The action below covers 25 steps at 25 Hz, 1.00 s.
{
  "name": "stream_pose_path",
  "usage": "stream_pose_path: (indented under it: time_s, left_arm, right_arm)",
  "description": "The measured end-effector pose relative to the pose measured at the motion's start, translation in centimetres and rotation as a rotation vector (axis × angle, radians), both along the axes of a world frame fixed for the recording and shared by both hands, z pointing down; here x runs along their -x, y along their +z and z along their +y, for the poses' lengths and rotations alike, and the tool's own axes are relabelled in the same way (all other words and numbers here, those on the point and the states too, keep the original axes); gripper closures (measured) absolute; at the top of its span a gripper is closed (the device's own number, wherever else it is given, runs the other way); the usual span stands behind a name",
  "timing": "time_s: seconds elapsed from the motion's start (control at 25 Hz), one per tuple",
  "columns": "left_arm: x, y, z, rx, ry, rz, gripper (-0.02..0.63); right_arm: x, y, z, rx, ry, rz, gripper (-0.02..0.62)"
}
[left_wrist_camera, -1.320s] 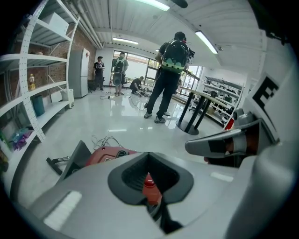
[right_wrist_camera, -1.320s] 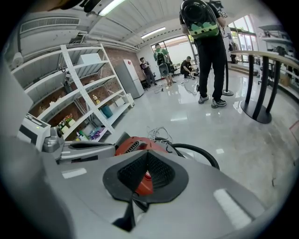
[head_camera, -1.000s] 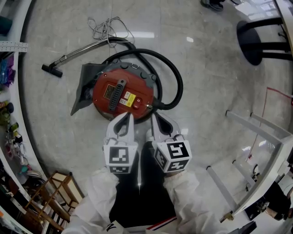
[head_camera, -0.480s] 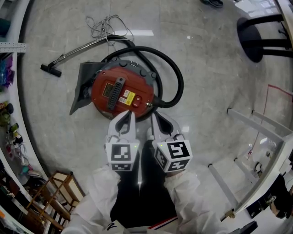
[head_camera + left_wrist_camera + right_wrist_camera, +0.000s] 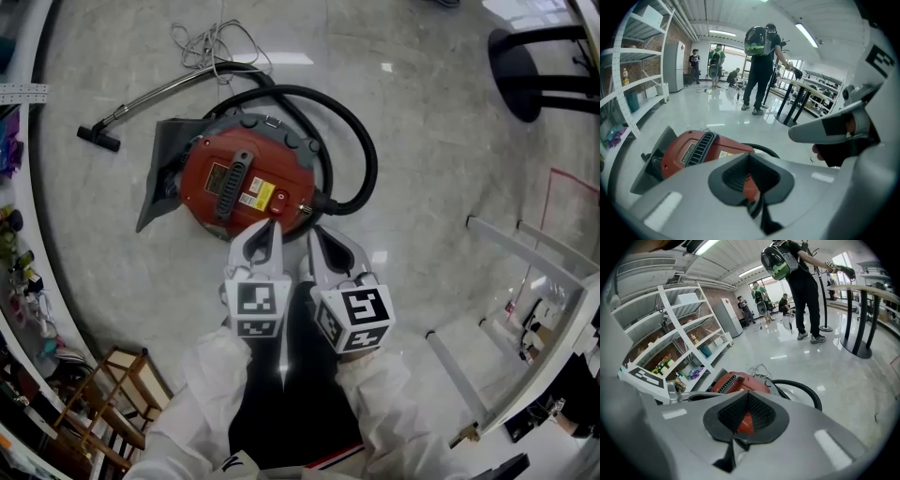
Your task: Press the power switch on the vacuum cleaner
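Both closed and empty, the left claw (image 5: 271,227) and right claw (image 5: 313,234) hover by the round red vacuum cleaner (image 5: 234,187); next, I think, one should press its small red switch (image 5: 280,198).

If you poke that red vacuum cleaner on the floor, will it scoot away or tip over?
Tipping seems unlikely: the vacuum cleaner is a wide, squat drum, probably heavy. A press from above should only seat it on the floor. A sideways shove might make it slide, since the floor looks glossy, and the curled hose looks too flexible to hold it.
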<state>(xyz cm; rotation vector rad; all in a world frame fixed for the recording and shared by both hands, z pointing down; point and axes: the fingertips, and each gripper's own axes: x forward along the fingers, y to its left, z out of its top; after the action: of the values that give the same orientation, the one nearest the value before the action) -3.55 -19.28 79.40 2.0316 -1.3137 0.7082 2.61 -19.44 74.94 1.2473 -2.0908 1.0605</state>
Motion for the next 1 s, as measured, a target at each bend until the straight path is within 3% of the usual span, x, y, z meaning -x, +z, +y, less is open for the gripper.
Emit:
stream_pose_path:
  time_s: [1.0]
  left_arm:
    - [-0.5, 5.4, -0.1, 0.057, 0.019, -0.075, 0.606]
  right_arm:
    - [-0.6, 1.6, 1.8, 0.043, 0.001, 0.002, 0.595]
